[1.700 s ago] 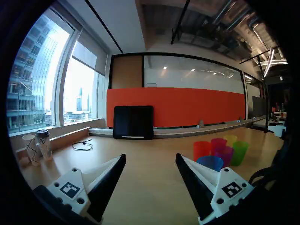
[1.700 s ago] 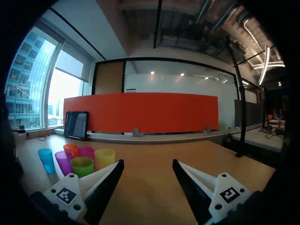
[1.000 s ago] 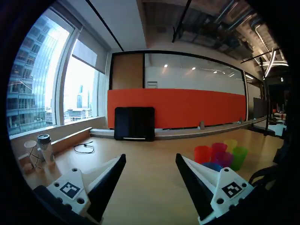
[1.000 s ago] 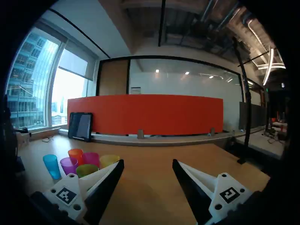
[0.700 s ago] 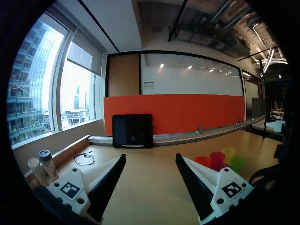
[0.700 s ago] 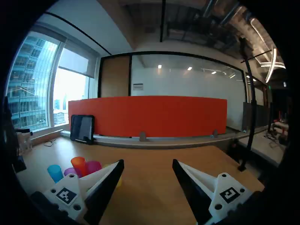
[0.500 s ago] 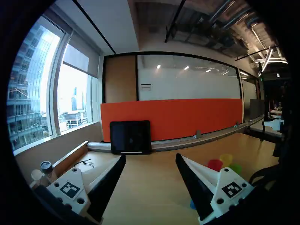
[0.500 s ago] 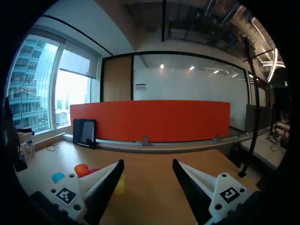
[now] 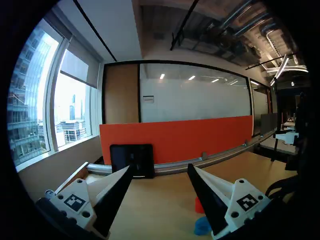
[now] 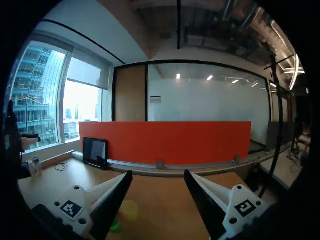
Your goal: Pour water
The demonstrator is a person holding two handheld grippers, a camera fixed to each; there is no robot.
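My left gripper is open with nothing between its fingers, held above a wooden table. Beside its right finger, low in the left gripper view, a red cup and a blue cup peek out. My right gripper is open and holds nothing. Next to its left finger, a yellow cup and a green cup show partly. The rest of the cup cluster is hidden behind the fingers. I see no water or pitcher.
A black tablet leans against the orange partition at the table's far edge, also seen as the tablet in the right gripper view. A small bottle and a cable lie near the window side.
Both grippers have risen and tipped upward, so the table and coloured cups have slid low in both views and now sit mostly behind the fingers. Both stay open.
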